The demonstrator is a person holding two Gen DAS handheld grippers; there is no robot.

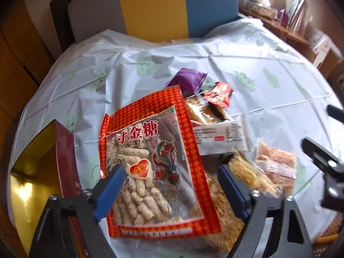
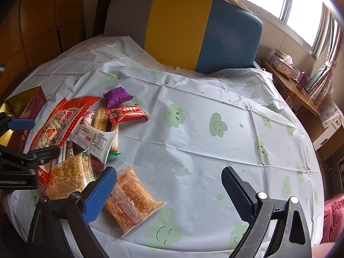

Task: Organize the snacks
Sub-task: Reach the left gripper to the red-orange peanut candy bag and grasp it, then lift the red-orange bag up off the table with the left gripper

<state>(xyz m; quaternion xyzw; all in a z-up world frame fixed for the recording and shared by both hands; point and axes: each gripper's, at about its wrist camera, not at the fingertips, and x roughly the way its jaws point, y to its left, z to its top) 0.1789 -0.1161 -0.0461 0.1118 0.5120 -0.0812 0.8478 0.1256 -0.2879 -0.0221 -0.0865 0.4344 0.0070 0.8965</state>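
A pile of snacks lies on the round table [image 2: 193, 129]. A large red bag of sesame candy [image 1: 150, 165] lies on top, seen also in the right wrist view [image 2: 58, 122]. Around it are a purple packet [image 1: 189, 79], a red packet [image 2: 125, 114], a white-wrapped pack [image 1: 219, 135], crackers [image 2: 101, 118] and orange rice-crisp packs [image 2: 131, 197]. My left gripper [image 1: 172, 191] is open, its jaws on either side of the red bag, just above it. My right gripper [image 2: 169, 193] is open and empty, over bare cloth beside the orange packs.
An open red box with a gold inside [image 1: 36, 163] stands left of the pile, seen also in the right wrist view [image 2: 23, 103]. A grey, yellow and blue chair back [image 2: 193, 32] stands behind the table. A wooden shelf with boxes [image 2: 288, 73] is on the right.
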